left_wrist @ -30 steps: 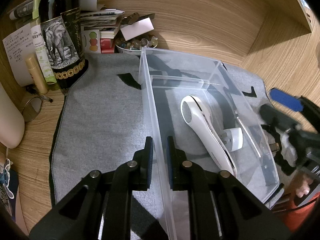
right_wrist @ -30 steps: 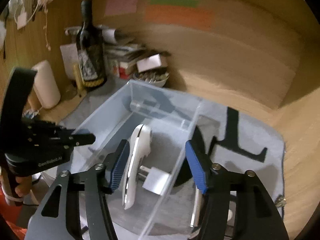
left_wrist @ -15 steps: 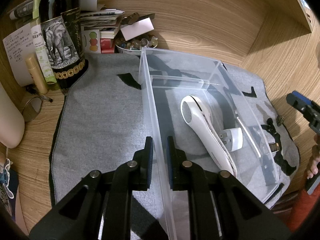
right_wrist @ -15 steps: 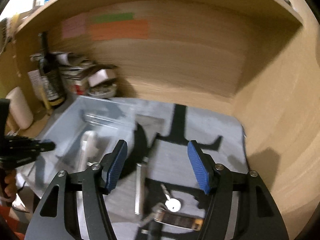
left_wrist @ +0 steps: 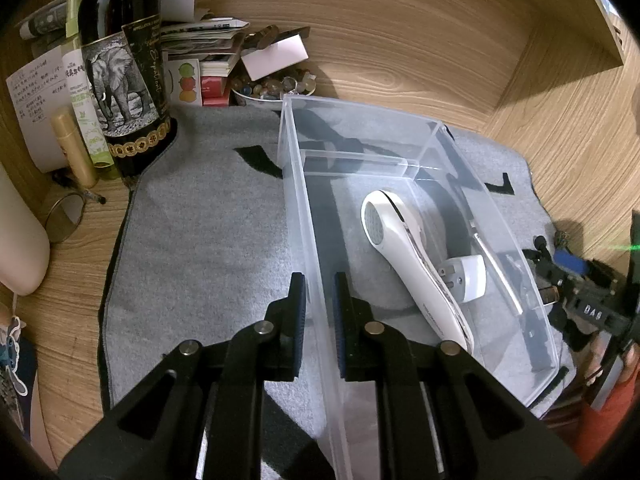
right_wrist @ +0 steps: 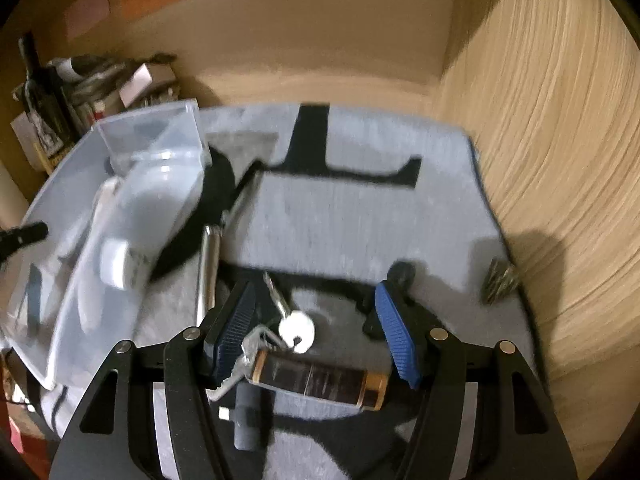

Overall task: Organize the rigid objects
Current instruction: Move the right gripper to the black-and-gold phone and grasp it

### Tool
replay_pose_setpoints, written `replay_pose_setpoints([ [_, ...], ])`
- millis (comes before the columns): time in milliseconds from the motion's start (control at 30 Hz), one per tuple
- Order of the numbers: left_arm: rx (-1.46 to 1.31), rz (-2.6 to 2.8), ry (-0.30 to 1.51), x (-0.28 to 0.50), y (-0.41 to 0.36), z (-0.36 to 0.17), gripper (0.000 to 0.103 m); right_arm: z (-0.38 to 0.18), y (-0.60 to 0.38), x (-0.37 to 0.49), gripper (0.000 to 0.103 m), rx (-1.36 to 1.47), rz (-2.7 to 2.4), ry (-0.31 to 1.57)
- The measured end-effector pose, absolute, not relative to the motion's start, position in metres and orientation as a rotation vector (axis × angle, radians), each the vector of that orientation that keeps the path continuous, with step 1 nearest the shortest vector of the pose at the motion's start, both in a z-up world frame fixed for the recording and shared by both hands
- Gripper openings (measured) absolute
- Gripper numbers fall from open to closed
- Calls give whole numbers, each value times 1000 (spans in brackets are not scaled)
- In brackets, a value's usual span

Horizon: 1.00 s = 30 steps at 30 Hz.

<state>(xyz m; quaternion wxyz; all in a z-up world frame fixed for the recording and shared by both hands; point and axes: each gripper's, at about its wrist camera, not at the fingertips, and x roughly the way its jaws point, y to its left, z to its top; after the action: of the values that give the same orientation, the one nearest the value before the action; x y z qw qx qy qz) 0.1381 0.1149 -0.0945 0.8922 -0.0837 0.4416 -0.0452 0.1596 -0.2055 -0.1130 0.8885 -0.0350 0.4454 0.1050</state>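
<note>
A clear plastic bin [left_wrist: 316, 264] stands on a grey mat [left_wrist: 200, 240]. My left gripper [left_wrist: 320, 312] is shut on the bin's left wall. Inside lie a white handheld device [left_wrist: 404, 256] and a white plug adapter [left_wrist: 466, 278]. My right gripper [right_wrist: 316, 328] is open, low over the mat right of the bin [right_wrist: 120, 208]. Between its fingers lie a key bunch with a white round-headed key [right_wrist: 296, 330] and a brown cylindrical fob [right_wrist: 320, 378]. A silver pen-like bar [right_wrist: 208, 268] lies beside the bin. The right gripper also shows in the left wrist view [left_wrist: 576, 276].
A dark wine bottle [left_wrist: 120, 68], tubes, papers, books and a bowl of stones [left_wrist: 272, 88] crowd the back left. Wooden walls close the back and right. A small dark metal object [right_wrist: 500, 280] lies at the mat's right edge. A white rounded object [left_wrist: 16, 248] stands at far left.
My right gripper has swung from above the bin to the right and down over the keys on the mat. My left gripper has kept its hold on the bin wall.
</note>
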Motion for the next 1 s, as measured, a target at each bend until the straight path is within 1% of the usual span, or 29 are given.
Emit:
replay_pose_setpoints([
  [133,-173,-94,916,138,116,-95,12,-120,-209,149,61,-81,247,957],
  [233,-173,-94,916,138,116,-95,12,-127,-210,142,71,-91,258,976],
  [333,-172,-93,916,138,116,-95,12,-131,-210,137,75,-120,257,984],
  [433,-169,-93,915,138,116,-95,12,-134,-209,135,76,-144,257,984],
  [600,-167,-91,914,138,116,-96,12,-135,-215,137,76,-99,244,986],
  [633,-167,-91,915,138,116,-96,12,-136,-217,136,74,-85,244,982],
  [667,-167,-91,915,138,115,-96,12,-136,-218,136,66,-75,245,982],
  [700,-166,-91,915,138,116,-96,12,-135,-219,136,66,-73,234,982],
  [733,-167,-91,915,138,116,-96,12,-135,-219,136,52,-74,225,981],
  [767,-167,-91,915,138,115,-96,12,-136,-220,137,36,-77,218,995],
  [867,-166,-89,914,137,115,-96,12,-136,-227,140,27,-49,201,998],
  [933,-168,-88,914,137,115,-96,12,-136,-232,140,23,-38,178,993],
  [1000,-166,-88,914,137,115,-96,12,-137,-234,141,22,-26,177,993],
])
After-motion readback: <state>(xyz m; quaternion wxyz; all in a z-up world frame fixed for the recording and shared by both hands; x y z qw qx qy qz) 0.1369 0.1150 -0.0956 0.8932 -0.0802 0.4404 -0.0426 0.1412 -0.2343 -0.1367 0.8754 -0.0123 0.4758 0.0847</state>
